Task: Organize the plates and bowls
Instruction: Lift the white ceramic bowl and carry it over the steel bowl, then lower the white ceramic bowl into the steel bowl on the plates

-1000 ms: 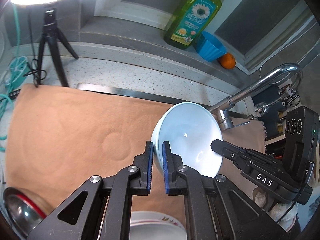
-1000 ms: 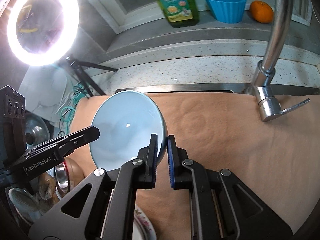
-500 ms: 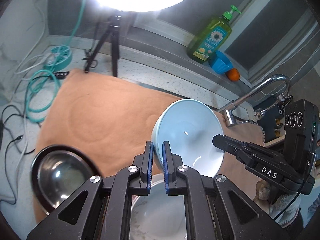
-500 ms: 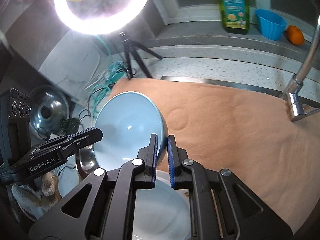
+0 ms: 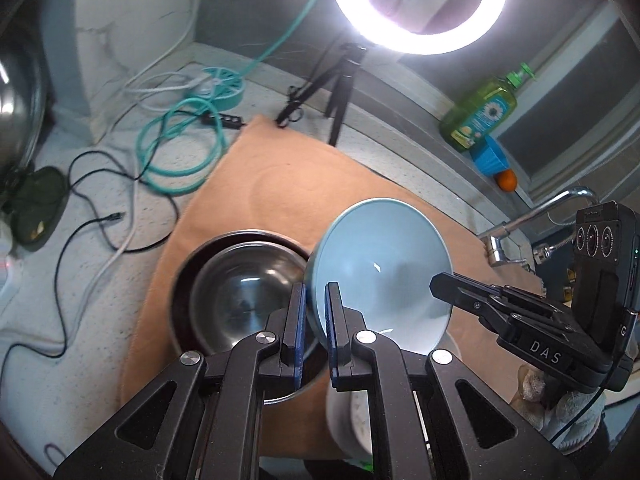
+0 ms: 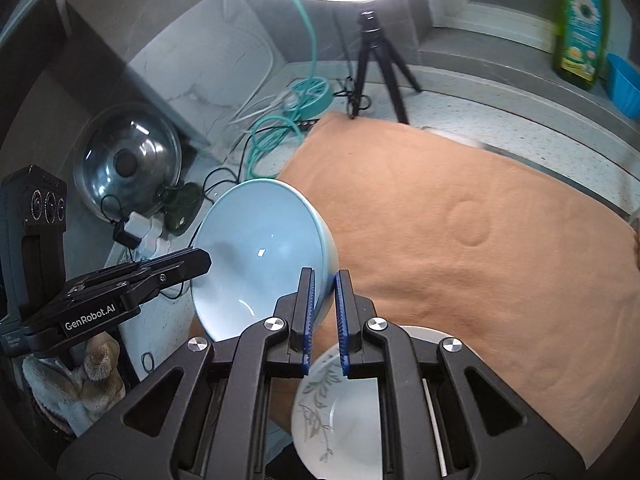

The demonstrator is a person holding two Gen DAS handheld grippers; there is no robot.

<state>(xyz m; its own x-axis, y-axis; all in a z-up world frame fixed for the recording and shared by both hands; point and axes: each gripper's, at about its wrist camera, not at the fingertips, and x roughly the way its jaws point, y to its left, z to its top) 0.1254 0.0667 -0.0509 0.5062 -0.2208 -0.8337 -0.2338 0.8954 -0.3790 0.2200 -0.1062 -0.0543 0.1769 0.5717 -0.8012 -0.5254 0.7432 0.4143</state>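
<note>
Here, left wrist view first: the left gripper [image 5: 316, 312] has its jaws pinched narrow on the rim of the light blue bowl [image 5: 380, 272], one blue pad outside the wall, one inside. The bowl is tilted, lifted off the orange cloth [image 5: 280, 184] — its opening faces the camera. The right gripper [image 5: 438, 280] comes in from the far side of the bowl and its black finger lies against the opposite rim. Just beside the bowl, on the cloth, sits a steel bowl [image 5: 240, 284] nested in a dark-rimmed one. Below the bowl, partly hidden by the gripper, a white dish [image 5: 352, 420]. Beyond the cloth: a ring light [image 5: 418, 4] on a tripod, a teal cable [image 5: 180, 148], a green soap bottle [image 5: 480, 112].

Right wrist view: right gripper [image 6: 325, 304] jaws narrow, clamped on the blue bowl [image 6: 260, 256] rim — wall between the pads. Left gripper [image 6: 200, 260] touches the bowl's far rim. Bowl hangs over the edge of the orange cloth [image 6: 460, 220], tilted. Under the gripper, a white plate with a leaf pattern [image 6: 332, 412] on the cloth. Past the bowl, a pot lid [image 6: 128, 160] leans at the wall.
</note>
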